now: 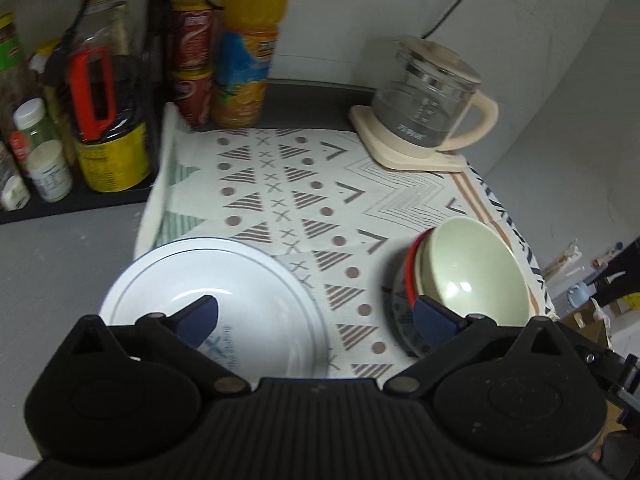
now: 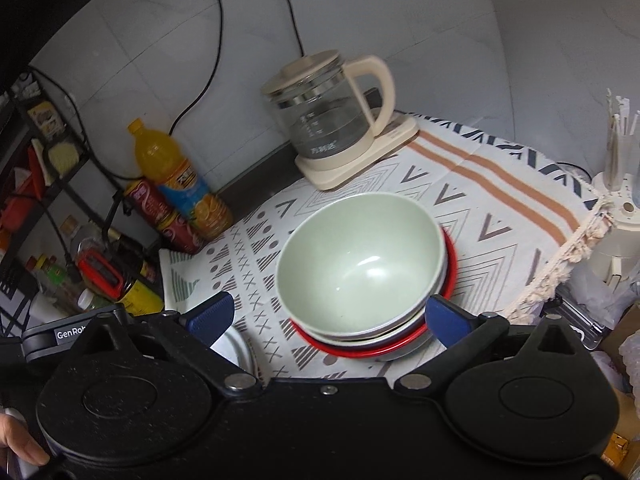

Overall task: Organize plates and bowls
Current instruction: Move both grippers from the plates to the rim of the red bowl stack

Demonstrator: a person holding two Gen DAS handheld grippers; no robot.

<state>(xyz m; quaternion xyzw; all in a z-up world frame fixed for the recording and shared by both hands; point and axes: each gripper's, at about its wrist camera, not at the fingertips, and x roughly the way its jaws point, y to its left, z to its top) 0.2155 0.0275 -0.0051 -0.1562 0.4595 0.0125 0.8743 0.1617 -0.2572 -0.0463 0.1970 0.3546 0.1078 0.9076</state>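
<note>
Green bowl (image 2: 360, 264) hides most of the dishes stacked beneath it.

A home kitchen corner. Grey worktop (image 1: 60, 248) against a tiled wall, spread with a patterned cloth (image 1: 280, 200). Glass kettle (image 1: 428, 104) on its cream base, cord running up the wall. Juice bottle (image 1: 248, 48) and stacked red cans (image 1: 194, 64) beside a black rack (image 2: 44, 152) crowded with jars and condiments. Stacked bowls (image 2: 360, 268) and a white plate (image 1: 224, 292) on the cloth.
</note>
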